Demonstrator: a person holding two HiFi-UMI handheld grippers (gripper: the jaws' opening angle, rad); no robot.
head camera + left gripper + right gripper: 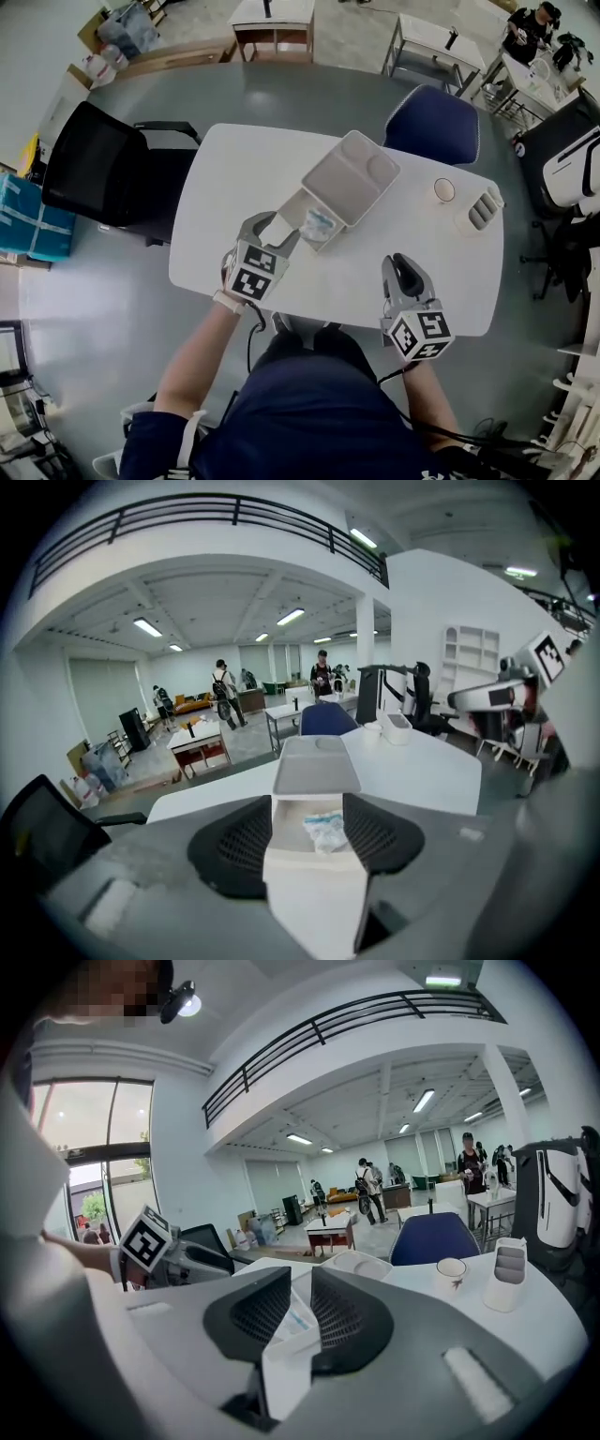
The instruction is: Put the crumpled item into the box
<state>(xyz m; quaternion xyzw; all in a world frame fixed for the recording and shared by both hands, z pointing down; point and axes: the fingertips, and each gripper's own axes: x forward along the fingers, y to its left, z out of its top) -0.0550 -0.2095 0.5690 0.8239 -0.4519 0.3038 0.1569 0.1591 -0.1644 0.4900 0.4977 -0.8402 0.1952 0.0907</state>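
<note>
Left gripper [274, 229]: spread wide, clamped on nothing, hanging over the near end of the open box [292, 208], centre of the frame.
Crumpled item [325, 828]: down inside the box, lying loose, seen between the spread pads and untouched.
Right gripper [401, 264]: lower right, narrow gap, holding nothing, well apart from the box.
Step in hand: drop apparently made, withdrawal next.
Doing it well: lift straight up, keep the pads off the box walls, avoid snagging the item or nudging the raised lid [352, 176].
</note>
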